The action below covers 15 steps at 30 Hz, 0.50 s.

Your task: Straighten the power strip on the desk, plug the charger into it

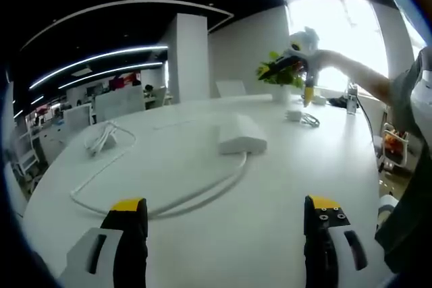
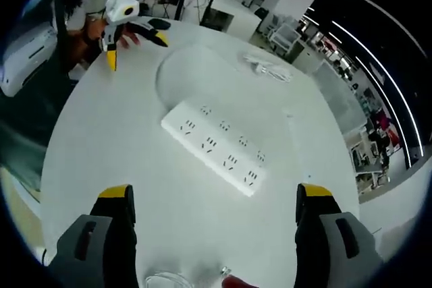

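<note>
Right now the power strip [image 2: 221, 146] lies mid-desk [image 2: 108, 133], its long axis skewed across the empty, parted jaws of the right gripper [image 2: 212, 210], while the left gripper [image 1: 226, 220], jaws also apart, faces its end.

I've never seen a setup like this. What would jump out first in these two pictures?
Probably the long white plastic power strip, lying at a slant on the round white desk between the open yellow-tipped right gripper. In the left gripper view, its white cable loops across the desk, ahead of the open left gripper. Farther back, a small white charger lies near a green potted plant.
</note>
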Each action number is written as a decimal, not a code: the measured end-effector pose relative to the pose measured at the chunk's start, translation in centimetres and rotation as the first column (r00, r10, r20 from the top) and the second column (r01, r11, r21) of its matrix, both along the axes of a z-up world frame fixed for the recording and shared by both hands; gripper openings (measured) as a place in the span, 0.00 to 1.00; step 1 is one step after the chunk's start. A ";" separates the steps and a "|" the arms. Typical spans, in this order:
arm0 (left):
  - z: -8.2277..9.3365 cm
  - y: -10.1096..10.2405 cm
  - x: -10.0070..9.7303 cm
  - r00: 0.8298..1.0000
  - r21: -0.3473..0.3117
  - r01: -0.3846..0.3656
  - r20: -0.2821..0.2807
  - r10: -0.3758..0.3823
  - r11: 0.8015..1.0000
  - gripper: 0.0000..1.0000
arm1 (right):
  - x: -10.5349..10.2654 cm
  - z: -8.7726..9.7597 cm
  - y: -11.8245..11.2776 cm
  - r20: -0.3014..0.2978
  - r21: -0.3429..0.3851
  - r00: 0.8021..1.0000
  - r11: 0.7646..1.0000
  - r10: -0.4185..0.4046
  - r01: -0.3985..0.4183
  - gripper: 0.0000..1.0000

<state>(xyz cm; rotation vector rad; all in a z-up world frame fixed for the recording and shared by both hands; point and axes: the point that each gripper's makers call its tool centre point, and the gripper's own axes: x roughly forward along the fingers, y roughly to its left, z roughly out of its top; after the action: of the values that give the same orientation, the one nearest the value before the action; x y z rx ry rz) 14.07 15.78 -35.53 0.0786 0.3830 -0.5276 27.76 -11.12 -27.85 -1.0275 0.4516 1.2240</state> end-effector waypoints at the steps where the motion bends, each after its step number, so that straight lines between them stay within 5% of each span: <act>1: 0.0 0.0 0.0 1.000 0.000 0.000 0.001 0.000 1.000 0.99 | 0.2 0.1 0.1 0.013 0.000 1.000 1.000 0.005 -0.005 1.00; 15: 0.0 0.1 0.1 1.000 -0.006 -0.004 0.002 0.004 1.000 0.99 | 0.9 -0.6 0.4 -0.016 -0.037 0.996 0.996 0.084 -0.084 1.00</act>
<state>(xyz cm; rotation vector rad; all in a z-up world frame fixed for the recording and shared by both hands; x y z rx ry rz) 14.14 15.91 -35.53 0.0726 0.3793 -0.5243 28.67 -10.68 -28.42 -1.0800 0.4478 1.3027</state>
